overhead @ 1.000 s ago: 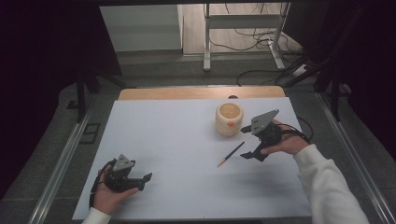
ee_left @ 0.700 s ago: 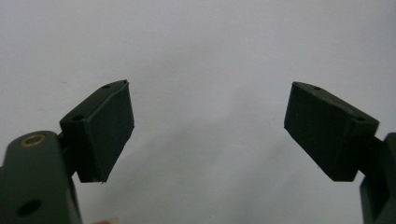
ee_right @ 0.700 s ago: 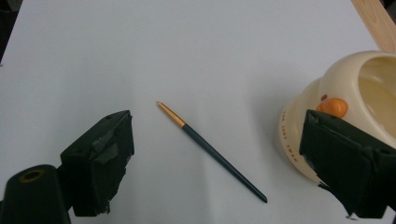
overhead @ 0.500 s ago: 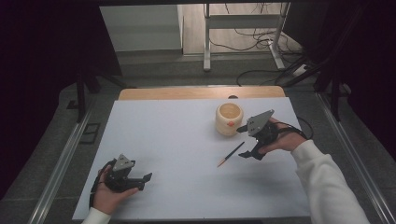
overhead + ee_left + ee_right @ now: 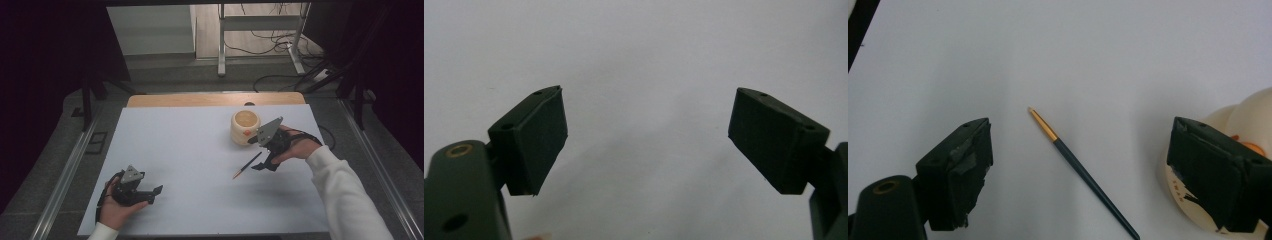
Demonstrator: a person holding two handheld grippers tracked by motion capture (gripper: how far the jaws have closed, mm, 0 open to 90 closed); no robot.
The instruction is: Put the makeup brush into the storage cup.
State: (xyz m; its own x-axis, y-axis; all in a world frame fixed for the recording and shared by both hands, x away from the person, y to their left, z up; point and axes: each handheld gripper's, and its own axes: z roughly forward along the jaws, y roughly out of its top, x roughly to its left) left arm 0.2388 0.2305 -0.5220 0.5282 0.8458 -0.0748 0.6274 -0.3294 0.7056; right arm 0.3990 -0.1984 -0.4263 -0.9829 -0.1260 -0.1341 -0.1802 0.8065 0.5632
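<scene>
White and bare for the most part, the table top (image 5: 190, 165) spreads before you, with a strip of wooden board (image 5: 215, 99) along its far edge and a dim floor with trailing cables (image 5: 280, 80) beyond. Your right gripper (image 5: 263, 165) sits at the right of the sheet, tilted down toward the surface, its jaws spread wide with nothing between them but air. Just under and ahead of it lies a thin paintbrush (image 5: 247, 165), flat on the table, dark handle toward your right hand (image 5: 295, 147) and gold ferrule with pale tip pointing toward the near left. In the right gripper view the paintbrush (image 5: 1083, 172) lies diagonally in the gap between the two jaws, touching neither. Just beyond your right gripper stands a cream-coloured round pot (image 5: 245, 127) with an orange mark on its side, upright, near the brush handle but apart from it; the same pot (image 5: 1243, 165) shows behind the right-hand jaw in that gripper's view. Your left gripper (image 5: 156, 195) rests low at the near left, well apart from everything else, jaws likewise wide apart over bare white surface.
</scene>
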